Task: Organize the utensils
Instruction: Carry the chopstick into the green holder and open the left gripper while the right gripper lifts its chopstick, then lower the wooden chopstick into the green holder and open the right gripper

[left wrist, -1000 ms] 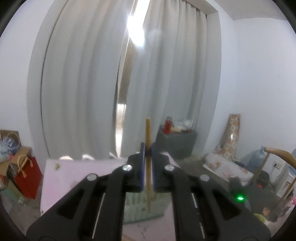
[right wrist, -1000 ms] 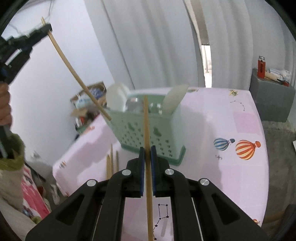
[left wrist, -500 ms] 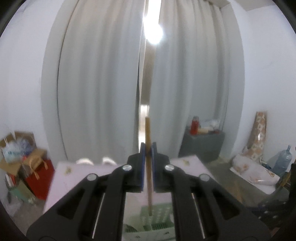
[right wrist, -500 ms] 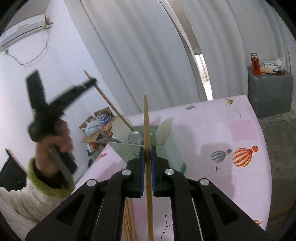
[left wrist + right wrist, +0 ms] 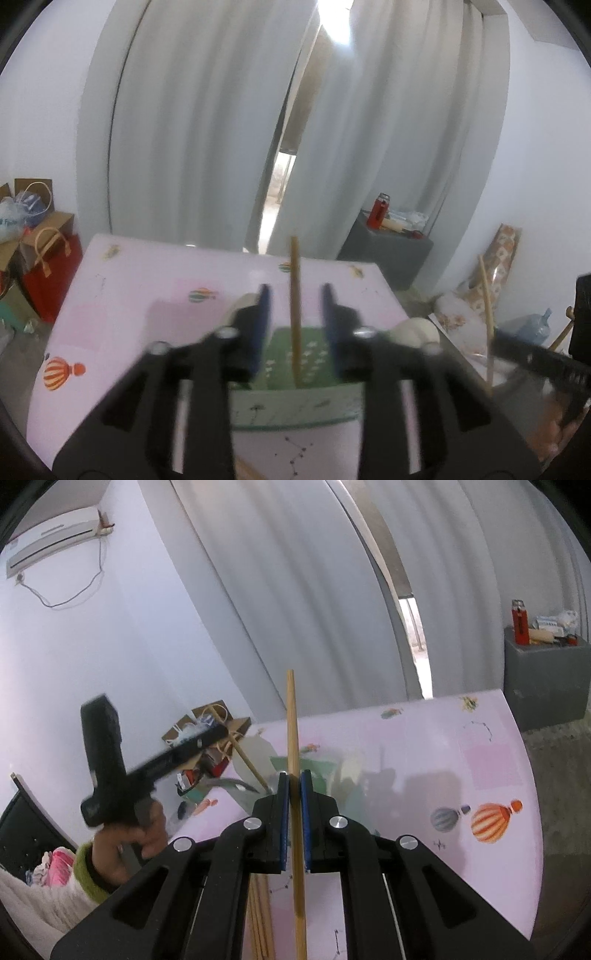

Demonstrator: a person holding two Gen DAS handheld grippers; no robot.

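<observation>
Left wrist view: left gripper is opening, releasing 1 chopstick into the green basket; right gripper is clamping another chopstick; spare chopsticks are waiting on the table.

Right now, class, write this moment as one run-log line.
left hand-held gripper: jaws opening, chopstick between, over green basket | right hand-held gripper: shut on second chopstick | pink table

Each tool is matte black plastic: the left tool and the right tool have two angular fingers with triangular cut-outs, round silver screws behind the tips, blue pads inside. The hand wears a fuzzy cream sleeve with a green cuff.
</observation>
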